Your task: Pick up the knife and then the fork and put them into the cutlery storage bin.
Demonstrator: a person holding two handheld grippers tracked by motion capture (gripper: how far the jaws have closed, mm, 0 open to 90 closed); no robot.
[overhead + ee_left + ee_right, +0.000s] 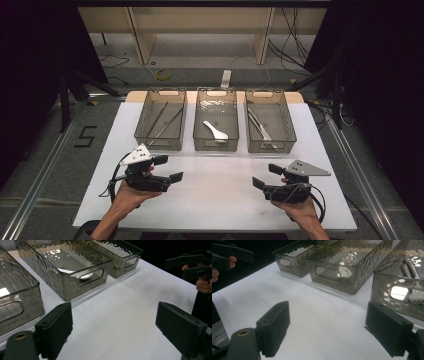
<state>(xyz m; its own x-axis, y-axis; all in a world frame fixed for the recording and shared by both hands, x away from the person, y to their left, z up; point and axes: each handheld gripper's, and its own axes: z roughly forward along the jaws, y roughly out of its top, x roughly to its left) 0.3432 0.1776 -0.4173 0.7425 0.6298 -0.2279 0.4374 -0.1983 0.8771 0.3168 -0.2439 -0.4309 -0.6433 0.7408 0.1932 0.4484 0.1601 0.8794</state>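
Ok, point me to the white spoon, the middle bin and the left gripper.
white spoon (216, 131), high view, on its handle.
middle bin (216, 145), high view, on its near wall.
left gripper (168, 168), high view, midway between its fingertips.

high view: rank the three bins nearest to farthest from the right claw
1. right bin, holding tongs, just ahead of the right claw.
2. middle bin, holding the white spoon, ahead and to its left.
3. left bin, holding thin sticks, far left.
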